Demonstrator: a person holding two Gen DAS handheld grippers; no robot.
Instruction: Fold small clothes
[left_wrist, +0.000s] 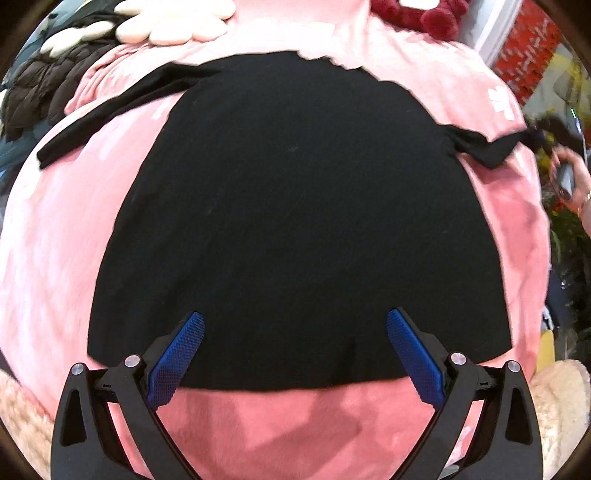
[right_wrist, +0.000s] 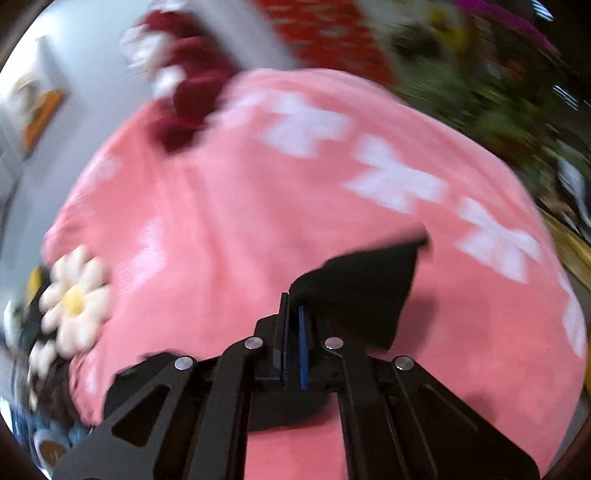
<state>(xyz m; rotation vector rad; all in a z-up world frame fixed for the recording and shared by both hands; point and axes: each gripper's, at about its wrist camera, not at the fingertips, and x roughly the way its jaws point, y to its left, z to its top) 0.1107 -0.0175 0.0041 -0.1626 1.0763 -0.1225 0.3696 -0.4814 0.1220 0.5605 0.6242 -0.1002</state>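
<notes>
Left wrist view: your left gripper (left_wrist: 295, 325) angles steeply down with its jaws spread wide, both blue pads (left_wrist: 177, 354) poised over the near hem of the black garment (left_wrist: 295, 206), nothing between them. The garment lies flat on the pink blanket (left_wrist: 66, 229), hem nearest you and neckline farthest, so its long axis runs away from the camera; one sleeve (left_wrist: 110, 114) stretches out to the left, the other (left_wrist: 484, 146) is bunched at the right. Beyond it sit white flower-shaped cushions (left_wrist: 173, 26). At the right edge a person's hand (left_wrist: 569, 184) holds a dark object.

Right wrist view, heavily blurred: your right gripper (right_wrist: 293, 314) points down at a shallower slant, jaws closed on a fold of black cloth (right_wrist: 365, 291) that trails to the right above the blanket (right_wrist: 229, 236). Only here do you see that pinch, and a daisy cushion (right_wrist: 74, 299) at left.
</notes>
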